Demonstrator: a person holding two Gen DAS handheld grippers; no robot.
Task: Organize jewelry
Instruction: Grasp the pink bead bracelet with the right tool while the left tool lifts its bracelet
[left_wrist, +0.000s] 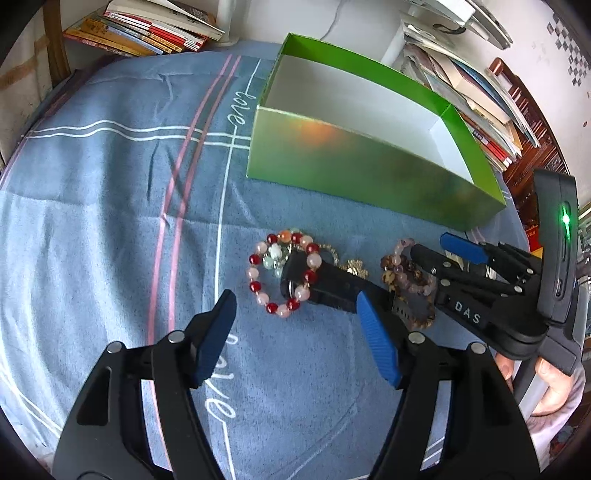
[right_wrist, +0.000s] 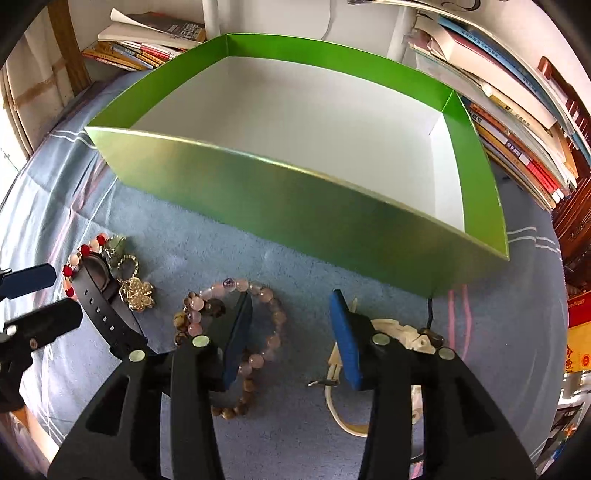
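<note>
An open green box (left_wrist: 354, 173) with a white inside stands on the blue cloth; it fills the right wrist view (right_wrist: 295, 206) and is empty. In front of it lie a red-and-pink bead bracelet (left_wrist: 258, 288), a black watch (left_wrist: 325, 284), a gold flower charm (right_wrist: 136, 291), and pink and brown bead bracelets (right_wrist: 258, 295). My left gripper (left_wrist: 295, 332) is open, low over the cloth just short of the red bracelet and watch. My right gripper (right_wrist: 291, 339) is open, its left finger over the pink bracelet; it also shows in the left wrist view (left_wrist: 436, 247).
Stacks of books (left_wrist: 147, 33) lie at the back left and more books (right_wrist: 517, 122) at the right of the box. A white cord with a dark pendant (right_wrist: 406, 339) lies under my right gripper's right finger. A white post (right_wrist: 214, 18) stands behind the box.
</note>
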